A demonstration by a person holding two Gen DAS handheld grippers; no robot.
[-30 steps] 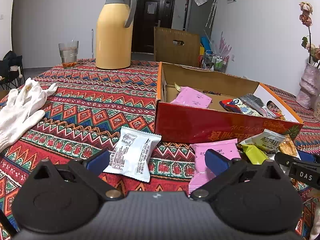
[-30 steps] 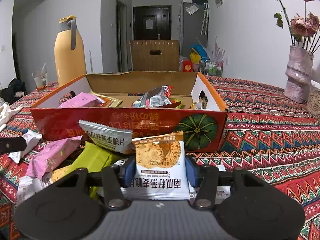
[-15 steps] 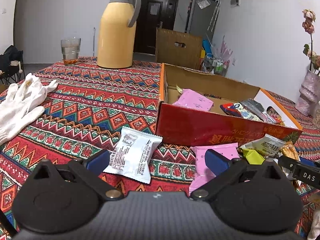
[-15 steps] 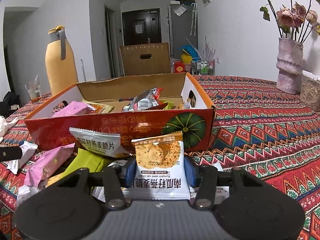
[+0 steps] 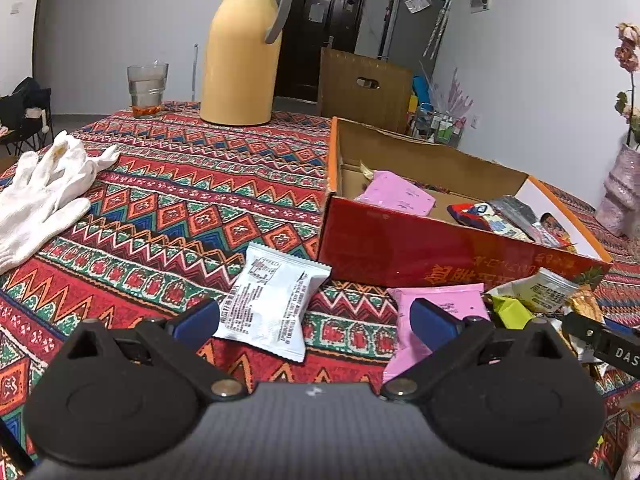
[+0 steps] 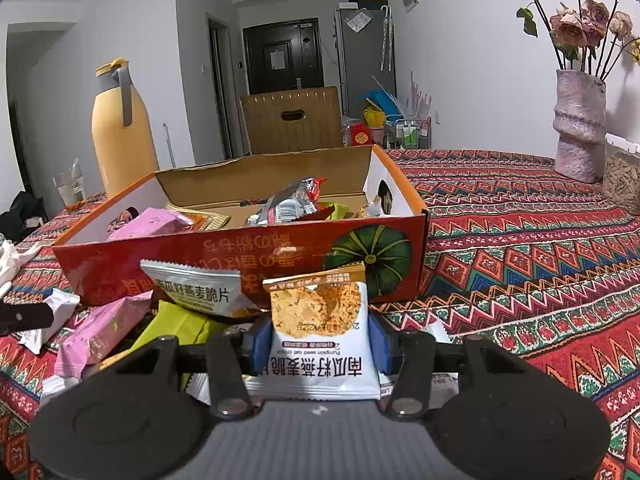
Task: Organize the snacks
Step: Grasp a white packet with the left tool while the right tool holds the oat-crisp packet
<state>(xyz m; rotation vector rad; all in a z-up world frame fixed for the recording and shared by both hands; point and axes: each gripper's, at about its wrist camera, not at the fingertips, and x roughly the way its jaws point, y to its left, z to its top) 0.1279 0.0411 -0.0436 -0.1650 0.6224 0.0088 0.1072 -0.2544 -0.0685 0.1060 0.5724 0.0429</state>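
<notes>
My right gripper (image 6: 320, 342) is shut on a white and orange oat crisp packet (image 6: 320, 332), held upright in front of the red cardboard box (image 6: 280, 252). The box (image 5: 400, 248) holds a pink packet (image 5: 396, 196) and several other wrapped snacks. Loose snacks lie before it: a matching white packet (image 6: 200, 292), a pink one (image 6: 104, 328) and a green one (image 6: 176, 324). My left gripper (image 5: 316, 320) stands open low over the tablecloth. A white packet (image 5: 272, 304) and a pink packet (image 5: 436, 320) lie between and behind its blue pads.
A yellow thermos jug (image 5: 240, 52) and a glass (image 5: 147, 90) stand at the far side of the patterned tablecloth (image 5: 180, 200). White gloves (image 5: 40, 196) lie at the left. A vase of dried flowers (image 6: 580, 120) and a jar (image 6: 622, 176) stand at the right.
The right gripper has rolled a little and keeps its hold on the oat crisp packet. The left gripper's view has tilted slightly; the snacks on the cloth lie as before.
</notes>
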